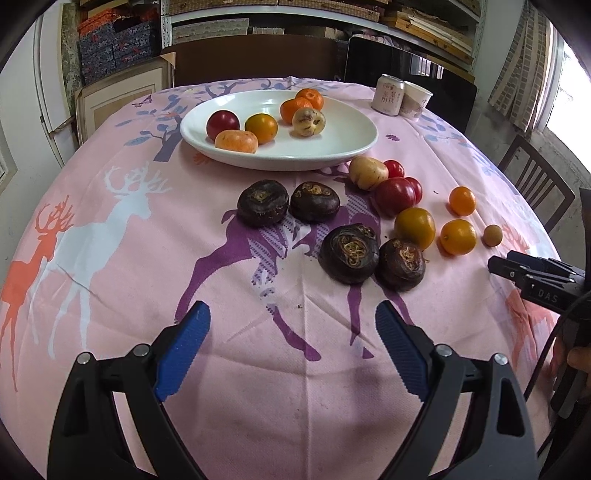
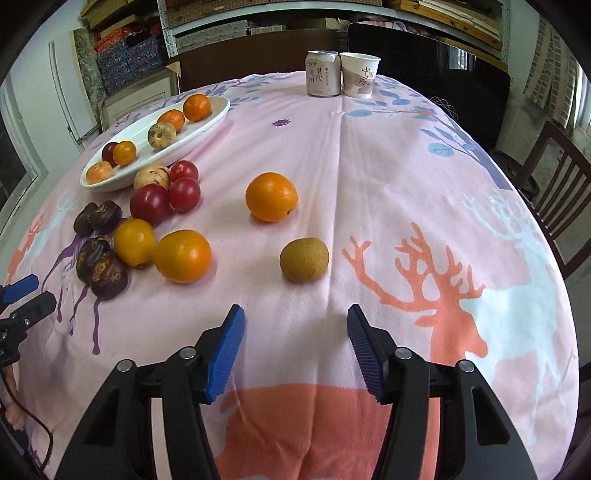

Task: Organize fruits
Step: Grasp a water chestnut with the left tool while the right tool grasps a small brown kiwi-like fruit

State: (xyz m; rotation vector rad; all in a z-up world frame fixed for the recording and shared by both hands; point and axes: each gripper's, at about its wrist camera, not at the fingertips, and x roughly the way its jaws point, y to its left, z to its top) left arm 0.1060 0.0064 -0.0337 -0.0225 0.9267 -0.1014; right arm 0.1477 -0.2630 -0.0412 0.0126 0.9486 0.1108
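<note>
Both hand-held grippers gape empty: the left hand-held gripper (image 1: 293, 347) faces four dark bulbs (image 1: 349, 253); ahead of the right hand-held gripper (image 2: 295, 349) lies a brown fruit (image 2: 304, 259).

A home dining room doubling as storage

A table under a pink deer-print tablecloth (image 2: 369, 155) fills mid-frame; wooden chairs (image 2: 561, 192) stand at the right edge, and shelves (image 1: 424, 22) stacked with boxes (image 1: 114, 48) line the top.

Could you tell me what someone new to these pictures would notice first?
Probably the white plate at the table's far side, already holding six fruits, and the loose fruit on the pink deer tablecloth before it. Four dark water chestnuts lie nearest the open left gripper; a brown fruit lies before the open right gripper.
</note>
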